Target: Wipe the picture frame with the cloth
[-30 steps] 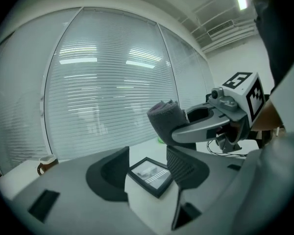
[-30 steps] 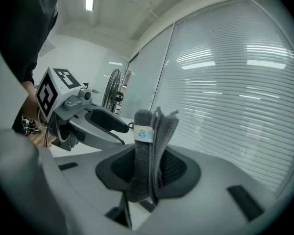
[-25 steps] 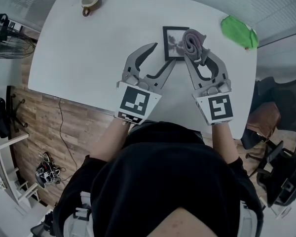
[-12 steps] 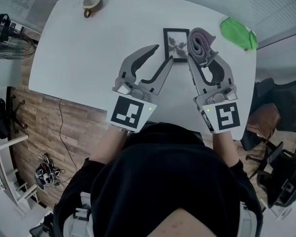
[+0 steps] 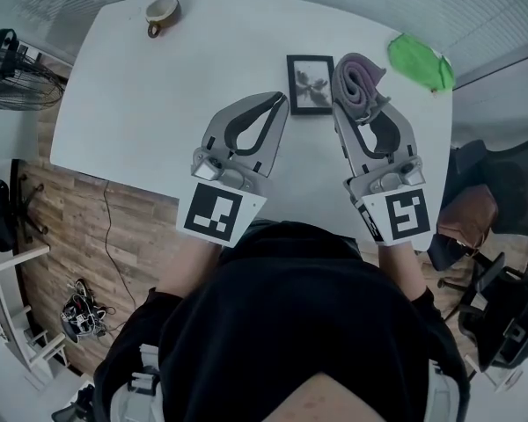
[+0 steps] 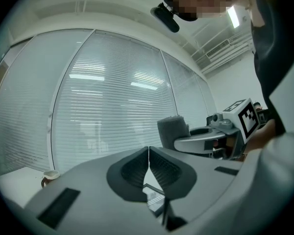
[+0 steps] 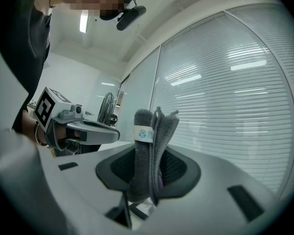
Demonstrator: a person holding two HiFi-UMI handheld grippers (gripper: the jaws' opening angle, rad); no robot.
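Observation:
A small black picture frame (image 5: 310,84) lies flat on the white table (image 5: 158,104). Just right of it, my right gripper (image 5: 359,104) is shut on a folded grey cloth (image 5: 356,79) and holds it above the table. In the right gripper view the cloth (image 7: 149,151) stands upright between the pads. My left gripper (image 5: 282,104) hangs near the frame's lower left corner. Its jaws are closing and meet at the tips with nothing between them (image 6: 149,161). Part of the frame (image 6: 153,196) shows below them.
A cup (image 5: 162,10) stands at the table's far left corner, and a green cloth (image 5: 425,60) lies at the far right corner. The table's near edge runs just under both grippers. A dark chair (image 5: 497,200) stands to the right, and blinds fill the background.
The left gripper's jaws went from wide open to shut with nothing in them. Both grippers rose. The cloth moved from over the frame's right edge to beside it.

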